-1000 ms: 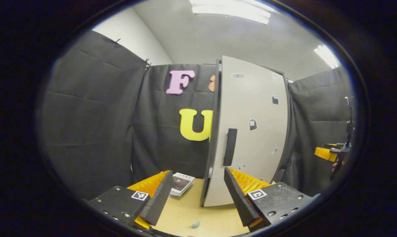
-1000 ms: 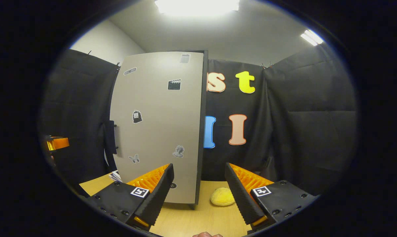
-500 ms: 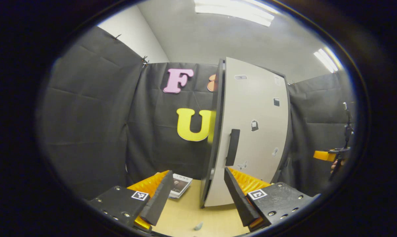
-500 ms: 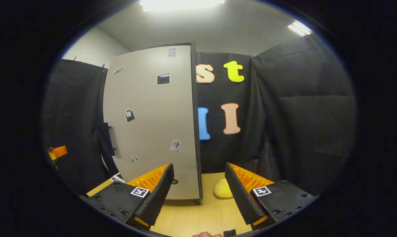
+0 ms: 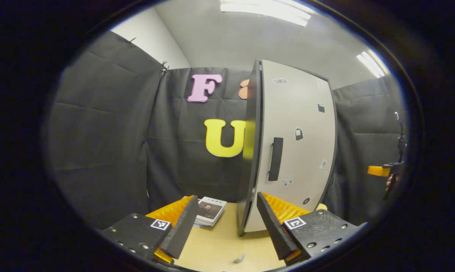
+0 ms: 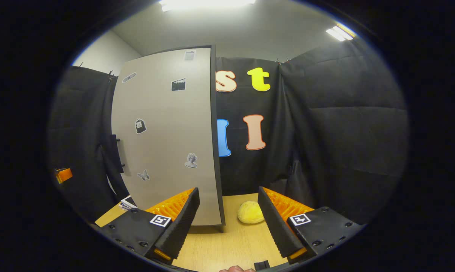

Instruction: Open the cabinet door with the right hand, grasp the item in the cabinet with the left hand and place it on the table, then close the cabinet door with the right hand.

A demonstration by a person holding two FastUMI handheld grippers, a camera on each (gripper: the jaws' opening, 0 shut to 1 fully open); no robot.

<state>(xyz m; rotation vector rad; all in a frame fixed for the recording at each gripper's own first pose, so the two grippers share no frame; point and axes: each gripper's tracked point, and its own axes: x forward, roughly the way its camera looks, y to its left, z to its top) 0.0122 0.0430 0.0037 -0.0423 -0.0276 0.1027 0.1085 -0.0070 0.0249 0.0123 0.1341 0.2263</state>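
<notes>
While cabinet door (image 6: 167, 143) looks shut, yellow lumpy item (image 6: 250, 212) sits on table (image 6: 227, 245) just right of cabinet, past door edge. I judge it soft, light, sponge-like; pinch across its middle. Door rigid; take by black handle (image 5: 275, 158). Left gripper (image 5: 225, 223) wide open, empty. Right gripper (image 6: 229, 219) wide open, empty. Booklet (image 5: 211, 210) left of cabinet.
</notes>
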